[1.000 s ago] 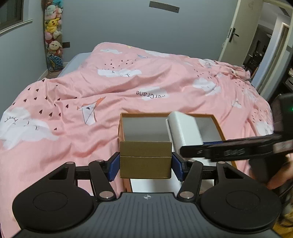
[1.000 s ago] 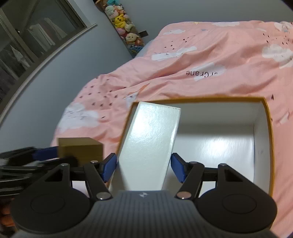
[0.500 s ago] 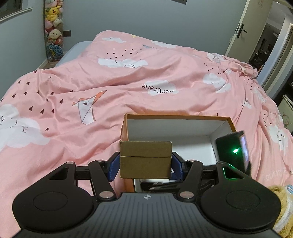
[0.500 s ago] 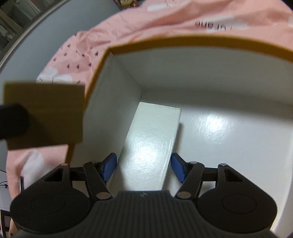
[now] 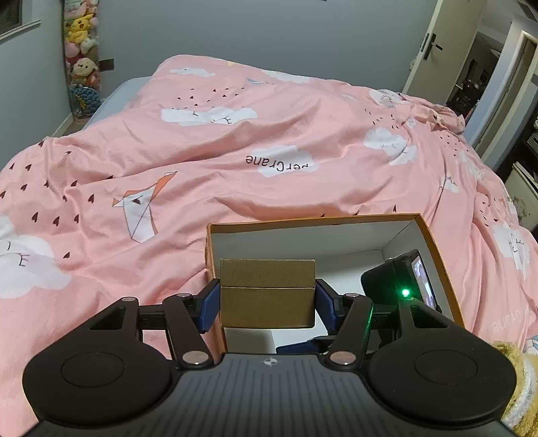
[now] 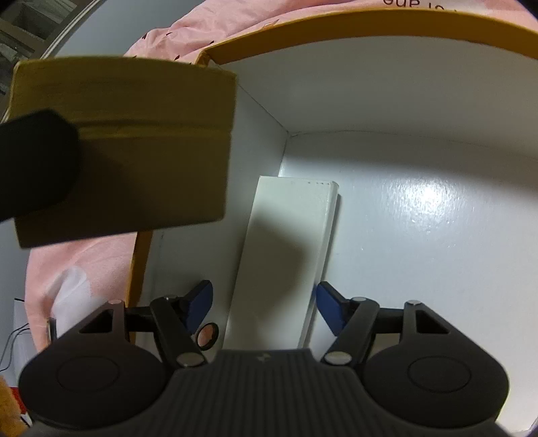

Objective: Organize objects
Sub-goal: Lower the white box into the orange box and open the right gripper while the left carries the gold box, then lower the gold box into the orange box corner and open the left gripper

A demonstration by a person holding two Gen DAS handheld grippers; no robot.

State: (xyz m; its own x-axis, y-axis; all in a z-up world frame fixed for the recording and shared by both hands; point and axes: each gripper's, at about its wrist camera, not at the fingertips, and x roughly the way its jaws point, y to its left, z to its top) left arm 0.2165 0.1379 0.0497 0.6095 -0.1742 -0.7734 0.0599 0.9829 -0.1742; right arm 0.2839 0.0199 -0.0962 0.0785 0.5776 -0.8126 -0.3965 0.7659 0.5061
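An open orange box with a white inside (image 5: 433,242) lies on the pink bed. My left gripper (image 5: 267,299) is shut on a small brown cardboard box (image 5: 267,292) and holds it over the orange box's near left corner. The brown box (image 6: 127,134) also shows large in the right wrist view. My right gripper (image 6: 264,309) is open inside the orange box (image 6: 370,30); a white flat box (image 6: 289,262) lies on the floor of it between the spread fingers, which stand clear of its sides.
A pink duvet (image 5: 235,151) with cloud prints covers the bed. Plush toys (image 5: 80,60) hang on the far left wall. A door (image 5: 427,50) stands at the far right. The right gripper's camera body (image 5: 400,285) sits in the orange box.
My right gripper lowered the white box into the orange box and opened, letting go of it. My left gripper moved the brown box over the orange box's left corner.
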